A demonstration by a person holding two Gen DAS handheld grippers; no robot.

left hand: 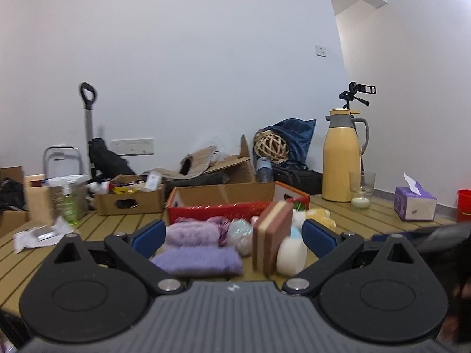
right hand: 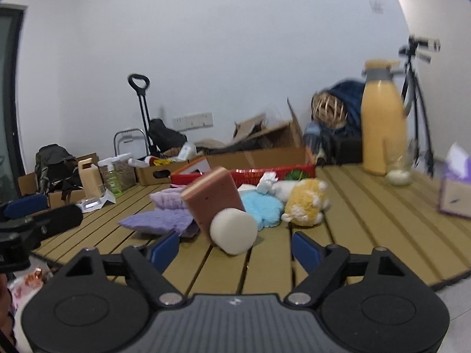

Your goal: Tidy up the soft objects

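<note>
In the left wrist view, the left hand-held gripper [left hand: 234,235] has its two blue fingers wide apart and holds nothing. It hangs low over the wooden surface [left hand: 368,214], just in front of a pile of soft things. The landmark here is the brown sponge block [left hand: 272,239], which stands up on its edge. Left of the sponge block lies a folded purple towel [left hand: 197,260], with a fluffy purple cloth [left hand: 191,231] behind it. A white foam roll [left hand: 291,254] touches the sponge block on its right side. Behind the sponge block stands a red box [left hand: 235,203] with its top open.

In the right wrist view, the right hand-held gripper [right hand: 235,250] also has its fingers wide apart, and it is empty too. The sponge block [right hand: 213,198] leans here, and the white foam roll [right hand: 234,231] rests against its front, closest to this gripper. Behind and right of the sponge block lie a blue fluffy thing [right hand: 260,207] and a yellow plush toy [right hand: 306,206]. The purple towel [right hand: 159,220] is left of the sponge block.

I think the job is only starting, since the soft things lie loose on the surface and none is held. The step looks like reaching in for a first pick. The red box may be where they go, but I cannot be sure. The next move needs one gripper to slide its fingers around one soft thing, maybe the foam roll, and squeeze gently without tipping the sponge block.
</note>
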